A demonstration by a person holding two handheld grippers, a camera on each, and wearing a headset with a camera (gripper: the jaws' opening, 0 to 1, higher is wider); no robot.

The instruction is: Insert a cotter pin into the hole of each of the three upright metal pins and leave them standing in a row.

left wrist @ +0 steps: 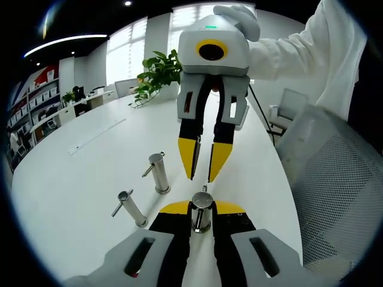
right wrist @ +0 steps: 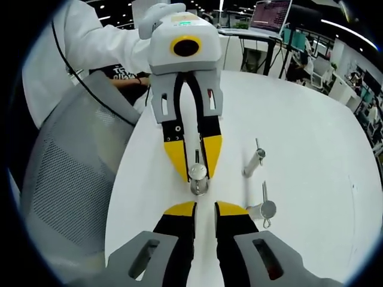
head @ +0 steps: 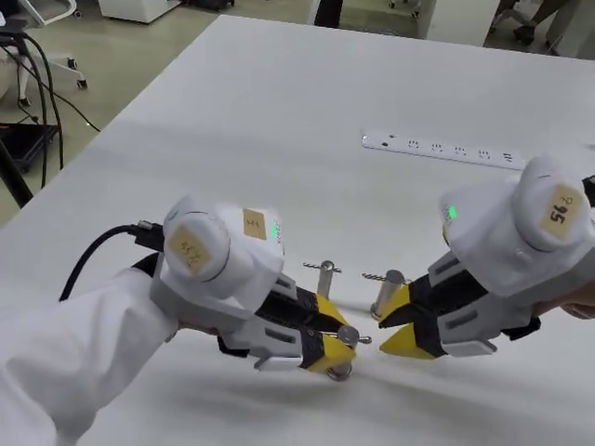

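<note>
A: Nearest things, bottom left of the head view?
B: A white sleeve (head: 65, 372), then the left gripper (head: 339, 336). Its jaws are clamped on the clamped pin (head: 345, 340), just below frame centre.

A: Confirmed from its own camera?
B: Yes. In the left gripper view, both yellow jaws press the sides of the clamped pin (left wrist: 201, 212) at bottom centre. A thin wire stub (head: 364, 340) juts from the pin's head; I cannot tell how deep it sits.

A: Right gripper?
B: The right gripper (head: 389, 323) is right of centre, its tips near the clamped pin but apart from it. In the right gripper view its jaws stand at a narrow gap with nothing seen between them.

A: Next back?
B: The centre pin (head: 325, 279) and the right-hand pin (head: 389, 293) stand just above the gripper tips. Each has a cotter pin across its top, one (head: 321, 268) on the centre pin and one (head: 379, 277) on the right-hand pin.

A: Farther?
B: The white table (head: 279, 139), with a power strip (head: 437, 149) at upper right. A potted plant (left wrist: 158, 72) is at the top of the left gripper view.
</note>
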